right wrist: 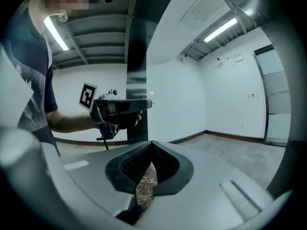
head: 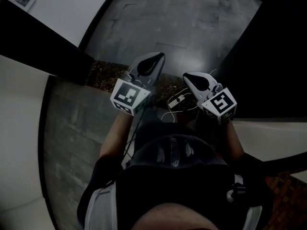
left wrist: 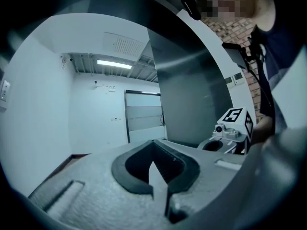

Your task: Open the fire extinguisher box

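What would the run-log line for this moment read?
left tool: shut, empty | right tool: shut, empty | both: side by side above floor | fire extinguisher box: not in view

Grey stone-slab floor (head: 158,18), dull sheen, dark speckled strip (head: 103,73) set across it.

White walls (left wrist: 43,114) enclose a bare room with a grey stone floor (head: 158,18). A strip light (left wrist: 114,63) and a vent (left wrist: 125,46) sit in the ceiling. A dark pillar (left wrist: 192,99) stands beside a brick wall (left wrist: 230,32).

left gripper (head: 158,57) lies left of right gripper (head: 187,76), seemingly apart, above floor (head: 158,13).
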A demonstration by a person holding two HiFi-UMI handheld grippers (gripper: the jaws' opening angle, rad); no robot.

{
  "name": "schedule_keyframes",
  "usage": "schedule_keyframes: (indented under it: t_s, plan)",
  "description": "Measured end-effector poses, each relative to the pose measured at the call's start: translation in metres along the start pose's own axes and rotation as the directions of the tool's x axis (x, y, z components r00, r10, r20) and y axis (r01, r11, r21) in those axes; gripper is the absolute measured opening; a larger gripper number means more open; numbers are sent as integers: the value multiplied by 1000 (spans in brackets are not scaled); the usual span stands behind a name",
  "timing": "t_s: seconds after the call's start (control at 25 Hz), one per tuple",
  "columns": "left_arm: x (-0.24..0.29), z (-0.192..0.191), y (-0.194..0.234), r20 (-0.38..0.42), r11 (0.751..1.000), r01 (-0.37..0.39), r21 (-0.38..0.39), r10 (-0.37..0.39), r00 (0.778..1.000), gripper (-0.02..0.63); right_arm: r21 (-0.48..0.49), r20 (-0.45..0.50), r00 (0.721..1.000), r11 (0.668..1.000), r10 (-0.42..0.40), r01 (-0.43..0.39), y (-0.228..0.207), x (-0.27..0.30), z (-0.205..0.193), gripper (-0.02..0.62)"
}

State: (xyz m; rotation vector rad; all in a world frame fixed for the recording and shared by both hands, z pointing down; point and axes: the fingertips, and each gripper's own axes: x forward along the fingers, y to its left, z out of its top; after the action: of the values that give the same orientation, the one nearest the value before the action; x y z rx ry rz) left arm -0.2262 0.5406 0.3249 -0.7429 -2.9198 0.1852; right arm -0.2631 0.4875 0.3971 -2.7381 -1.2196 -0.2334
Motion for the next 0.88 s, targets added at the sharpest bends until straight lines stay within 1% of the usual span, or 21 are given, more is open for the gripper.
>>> schedule_keyframes:
  t_s: [0.08, 0.24, 0.36, 0.56, 0.64, 0.72, 0.8, 0.88]
  plan:
    - [-4, -8, 13, 0, 1000, 2, -15, -2, 1000, -2, 10, -12, 1000, 1000, 4, -4, 2, 14, -3, 2]
    - [-12, -25, 60, 24, 998, -14, -61, 15, 1000, -2, -1, -61, 998, 1000, 9, -9, 0, 57, -3, 2]
    - [-17, -39, 100, 25, 998, -6, -61, 7, 1000, -2, -4, -77, 997, 1000, 9, -9, -2, 102, 3, 2]
    - [-46, -64, 185, 35, 999, 5, -48, -3, 999, -2, -12, -71, 997, 1000, 6, -7, 3, 200, 18, 2]
    - [-59, -76, 225, 14, 998, -2, -65, 2, 1000, -2, 13, -63, 998, 1000, -10, 11, 1, 239, 29, 2]
    - [-71, -85, 265, 0, 995, -8, -98, 8, 1000, -2, 41, -48, 998, 999, -29, 31, 0, 273, 46, 2]
    - [-80, -91, 303, 2, 993, -22, -119, 22, 1000, -2, 35, -39, 998, 998, -44, 45, 2, 302, 63, 2]
    - [-87, -91, 330, 15, 992, -37, -119, 39, 999, -2, 8, -45, 998, 999, -50, 50, 5, 322, 75, 2]
